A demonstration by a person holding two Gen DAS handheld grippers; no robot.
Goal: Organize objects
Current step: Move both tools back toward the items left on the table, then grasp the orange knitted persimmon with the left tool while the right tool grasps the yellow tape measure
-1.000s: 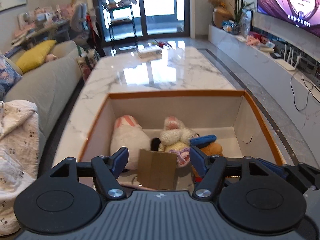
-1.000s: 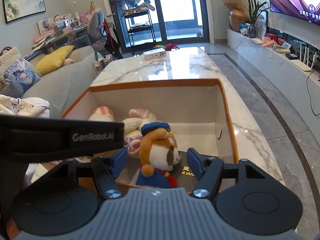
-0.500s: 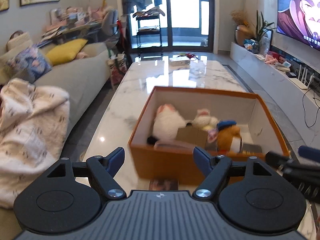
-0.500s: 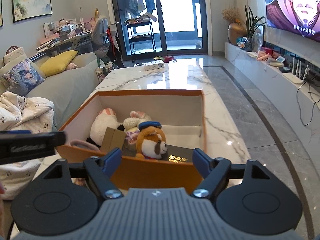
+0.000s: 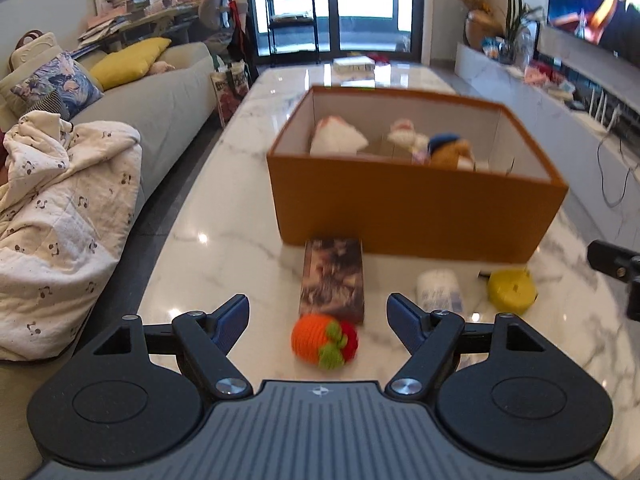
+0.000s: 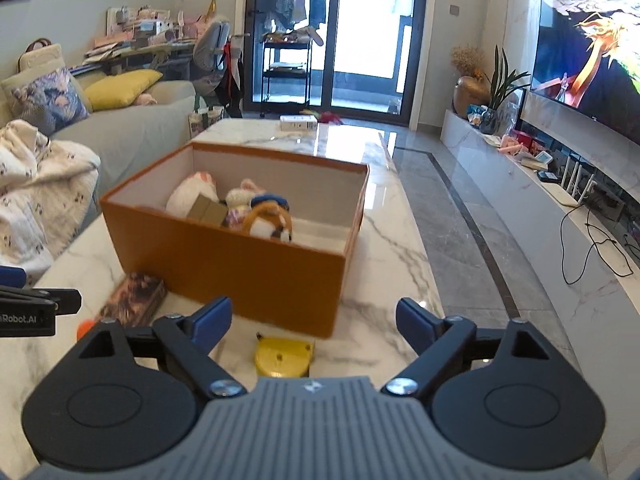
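Note:
An open orange box (image 5: 416,212) stands on the marble table and holds plush toys, among them a white one (image 5: 336,140) and a brown one with a blue cap (image 6: 270,220). In front of the box lie a dark book (image 5: 332,280), an orange knitted toy (image 5: 322,342), a white roll (image 5: 438,292) and a yellow round object (image 5: 512,290). My left gripper (image 5: 318,322) is open and empty, above the knitted toy. My right gripper (image 6: 312,322) is open and empty, above the yellow object (image 6: 284,356). The box also shows in the right wrist view (image 6: 240,264).
A grey sofa (image 5: 160,96) with a blanket (image 5: 60,216) and cushions runs along the table's left side. A TV (image 6: 592,56) and low cabinet line the right wall. A small white box (image 6: 298,123) lies at the table's far end.
Both grippers have pulled back and up out of the box toward the table's near end. The book, knitted toy, roll and yellow object have come into view.

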